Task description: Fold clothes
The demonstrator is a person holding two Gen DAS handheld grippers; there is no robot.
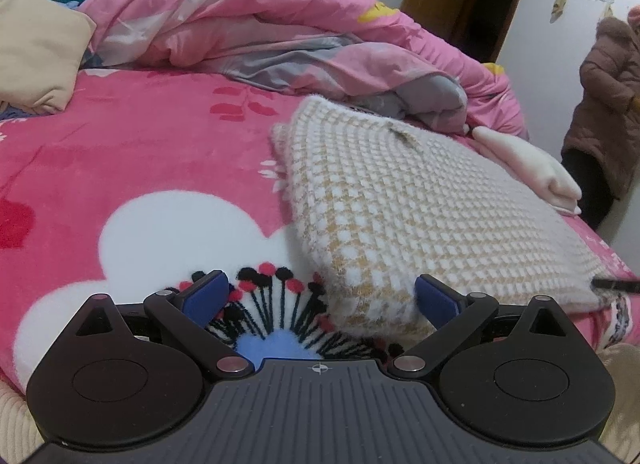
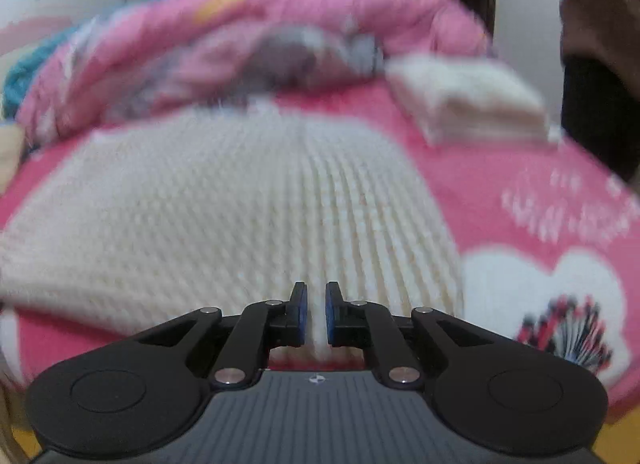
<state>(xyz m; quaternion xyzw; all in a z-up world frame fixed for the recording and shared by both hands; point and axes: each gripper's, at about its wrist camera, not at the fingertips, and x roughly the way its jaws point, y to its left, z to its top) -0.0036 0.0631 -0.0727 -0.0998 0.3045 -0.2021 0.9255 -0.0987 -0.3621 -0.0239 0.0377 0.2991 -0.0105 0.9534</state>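
Note:
A cream and tan checked knit sweater (image 1: 420, 200) lies flat on the pink flowered bedspread (image 1: 140, 144). My left gripper (image 1: 322, 284) hovers open at the sweater's near left corner; its right pad rests against the hem and its left pad is over the bedspread. In the blurred right wrist view the sweater (image 2: 240, 204) fills the middle. My right gripper (image 2: 316, 304) is shut on a ridge of its near edge, which shows cream between the blue pads. A dark tip (image 1: 616, 285) at the sweater's right edge is probably that gripper.
A folded cream garment (image 1: 532, 168) (image 2: 468, 104) lies beyond the sweater at the bed's right side. A rumpled pink quilt (image 1: 240, 16) (image 2: 280, 24) is heaped behind. A beige pillow (image 1: 36, 56) sits far left. A person in a brown coat (image 1: 604, 104) stands to the right.

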